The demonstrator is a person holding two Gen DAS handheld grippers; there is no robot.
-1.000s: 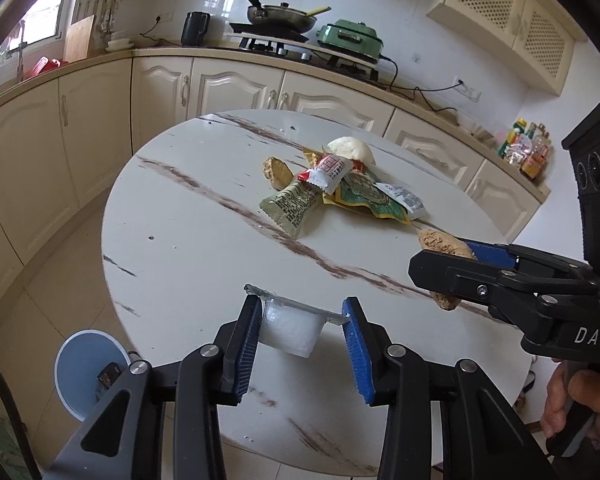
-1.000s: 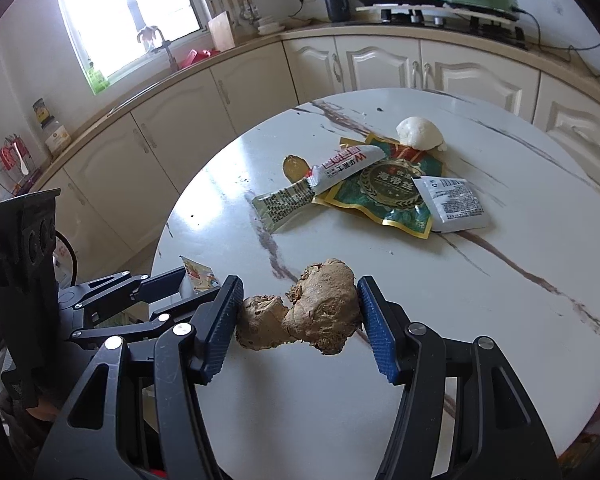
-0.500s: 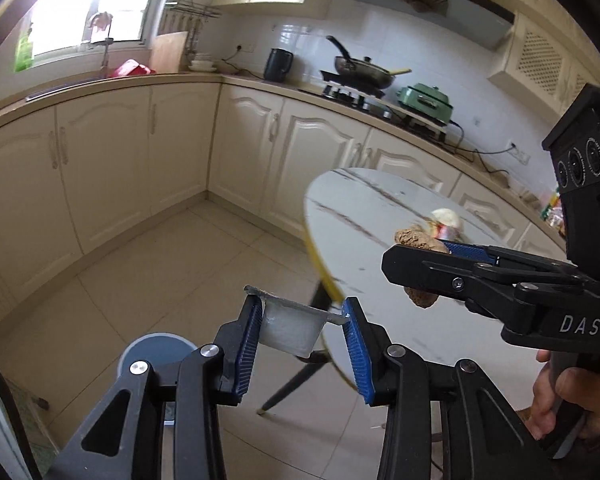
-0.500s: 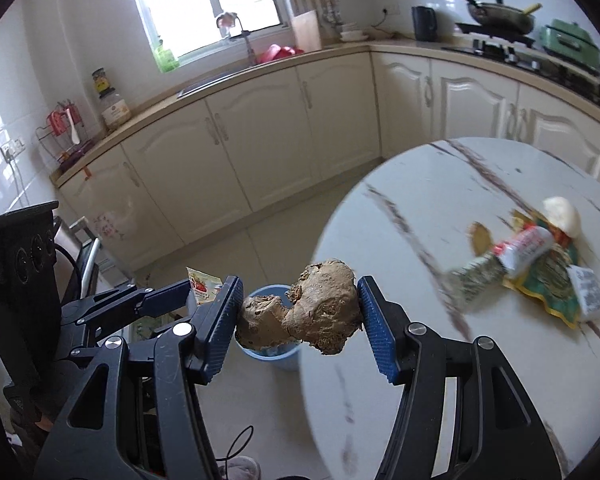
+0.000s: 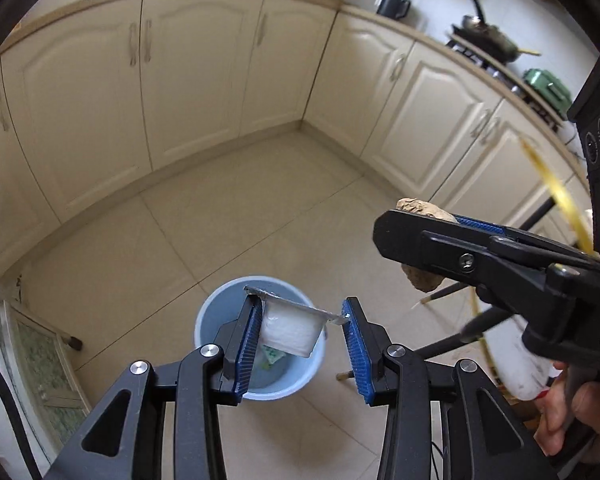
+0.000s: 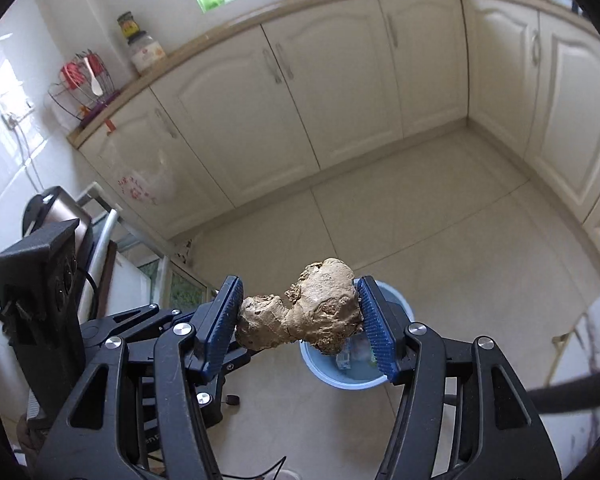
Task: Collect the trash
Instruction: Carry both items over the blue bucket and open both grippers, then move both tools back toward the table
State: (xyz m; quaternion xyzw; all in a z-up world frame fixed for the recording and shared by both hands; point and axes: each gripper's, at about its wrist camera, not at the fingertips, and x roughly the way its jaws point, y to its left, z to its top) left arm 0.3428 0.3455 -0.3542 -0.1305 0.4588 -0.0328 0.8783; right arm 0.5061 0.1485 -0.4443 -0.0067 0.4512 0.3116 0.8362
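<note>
Left wrist view looks down on a tiled kitchen floor ringed on the far side by cream cabinets under a countertop. Near the middle of that floor stands a light blue bin, with some scraps lying in its bottom. The left gripper hangs above the bin, its blue pads part-way apart and clamped on a small white plastic cup: the cup's body presses against the left pad and its foil rim reaches the right pad, so the cup sits tilted between them, over the bin's mouth. To the right, the right gripper juts in from the side, a hand on its grip at the near right, with a brown lump showing past its fingers.

In the right wrist view that lump is a knobbly piece of ginger, pinched firmly between both blue pads with the jaws about half open. It sits above and just left of the bin, whose rim shows below and behind the right finger.
</note>
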